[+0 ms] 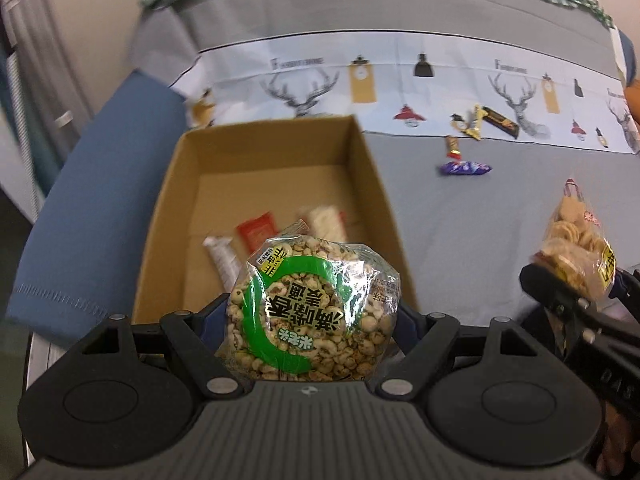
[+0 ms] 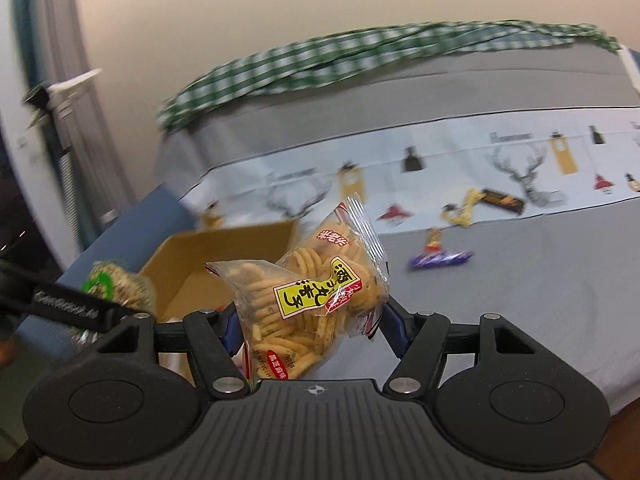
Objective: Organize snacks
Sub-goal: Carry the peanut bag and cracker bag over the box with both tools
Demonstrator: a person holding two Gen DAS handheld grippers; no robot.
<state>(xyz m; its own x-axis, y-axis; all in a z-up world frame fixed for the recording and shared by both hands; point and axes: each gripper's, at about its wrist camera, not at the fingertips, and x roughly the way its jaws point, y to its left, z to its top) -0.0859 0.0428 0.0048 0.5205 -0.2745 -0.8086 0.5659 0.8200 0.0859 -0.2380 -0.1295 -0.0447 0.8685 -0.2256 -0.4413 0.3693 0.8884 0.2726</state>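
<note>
Your left tool (image 1: 312,316) pinches a round clear bag of green-banded puffed snacks, the puff bag (image 1: 310,312), by its sides, above the near wall of the open box (image 1: 372,168). Your right tool (image 2: 310,320) pinches a crumpled cracker bag (image 2: 316,300), carried to the right of the box and not yet over it.

Inside the box lie a red packet (image 1: 256,230), a white packet (image 1: 222,258) and a pale packet (image 1: 328,222). Right of the box, on the grey worktop (image 1: 480,240), sit a purple bar (image 1: 464,168), a small red candy (image 1: 454,148), gold-wrapped sweets (image 1: 470,122) and a dark bar (image 1: 500,122).

Risks, as a judgement: both bags are slick film, so either may slide out of its pinch. The puff bag could catch the near wall if you let go too soon and drop outside. The two tools sit close beside the box and may knock together if both go in at once. Squeezing harder could crush the crackers.
</note>
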